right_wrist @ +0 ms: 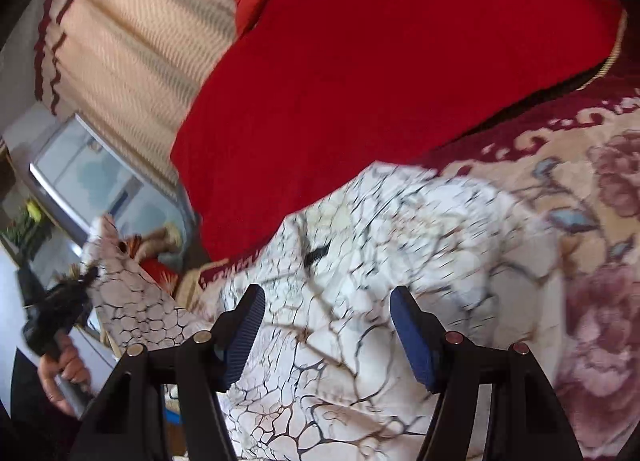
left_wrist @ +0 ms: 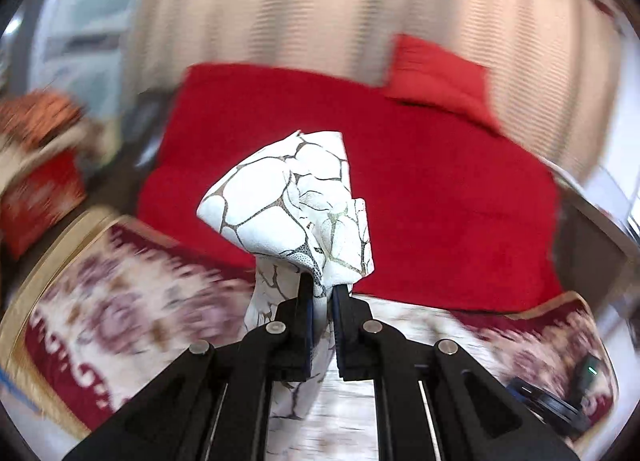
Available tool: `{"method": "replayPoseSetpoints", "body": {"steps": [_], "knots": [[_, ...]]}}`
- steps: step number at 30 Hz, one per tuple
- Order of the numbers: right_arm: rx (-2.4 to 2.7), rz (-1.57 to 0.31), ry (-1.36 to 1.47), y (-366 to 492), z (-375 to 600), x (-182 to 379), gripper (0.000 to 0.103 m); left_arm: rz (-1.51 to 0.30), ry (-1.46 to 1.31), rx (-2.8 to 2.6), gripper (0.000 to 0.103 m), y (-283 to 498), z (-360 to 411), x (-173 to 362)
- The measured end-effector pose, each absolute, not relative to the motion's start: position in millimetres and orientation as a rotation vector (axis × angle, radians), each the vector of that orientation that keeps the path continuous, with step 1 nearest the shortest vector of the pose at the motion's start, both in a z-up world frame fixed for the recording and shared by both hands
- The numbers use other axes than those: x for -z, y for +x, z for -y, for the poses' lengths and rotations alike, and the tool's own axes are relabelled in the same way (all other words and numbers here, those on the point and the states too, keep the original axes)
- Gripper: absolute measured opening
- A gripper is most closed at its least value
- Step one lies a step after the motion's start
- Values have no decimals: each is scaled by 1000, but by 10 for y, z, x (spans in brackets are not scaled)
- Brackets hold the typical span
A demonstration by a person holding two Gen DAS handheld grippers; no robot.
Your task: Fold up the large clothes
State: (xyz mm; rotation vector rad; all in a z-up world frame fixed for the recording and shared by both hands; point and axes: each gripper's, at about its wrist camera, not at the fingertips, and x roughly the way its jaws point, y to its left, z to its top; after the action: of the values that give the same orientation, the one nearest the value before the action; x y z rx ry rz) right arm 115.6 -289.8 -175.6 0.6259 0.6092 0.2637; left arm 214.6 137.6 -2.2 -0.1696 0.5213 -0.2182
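Observation:
The garment (left_wrist: 296,197) is white with a dark cracked-vein pattern. My left gripper (left_wrist: 322,287) is shut on a bunched corner of it and holds it up above the rug. In the right wrist view the garment (right_wrist: 360,301) lies spread over the rug, one corner rising at far left to the left gripper (right_wrist: 60,313) in a hand. My right gripper (right_wrist: 328,301) is open and empty, its blue pads (right_wrist: 412,337) hovering just above the cloth.
A red mattress (left_wrist: 420,189) with a red pillow (left_wrist: 436,73) lies beyond the garment. A floral maroon and cream rug (right_wrist: 580,221) covers the floor. Cream striped curtains (right_wrist: 132,41) hang behind. A window (right_wrist: 88,177) and red cushions (left_wrist: 36,165) are at left.

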Motion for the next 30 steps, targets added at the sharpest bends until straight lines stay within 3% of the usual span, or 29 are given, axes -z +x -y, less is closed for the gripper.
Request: {"method": "replayPoseSetpoints", "body": {"steps": [4,5,6,8,9,17,25,30], "knots": [[-223,-541,709,1009,3263,1659,69,-545,-75,463,10,1874,-451,-166],[-211,-525,729,975,3347,1639,69,-560,-47,504,20,1827,-298,-170],[-201,-513,745,958,3401,1619,69,-595,8,572,41,1757,-41,-149],[-176,-479,795,884,3580,1588,75,-609,79,613,67,1625,234,-98],[-165,-463,818,854,3656,1579,77,-593,102,625,75,1566,285,-78],[-104,-374,866,675,4105,1438,77,-605,126,497,76,1726,82,241],[-270,-459,641,771,3529,1300,77,-827,139,147,76,2264,-543,1277],[-418,-720,405,895,2922,1445,75,-1035,165,125,76,2116,-694,2036]]}}
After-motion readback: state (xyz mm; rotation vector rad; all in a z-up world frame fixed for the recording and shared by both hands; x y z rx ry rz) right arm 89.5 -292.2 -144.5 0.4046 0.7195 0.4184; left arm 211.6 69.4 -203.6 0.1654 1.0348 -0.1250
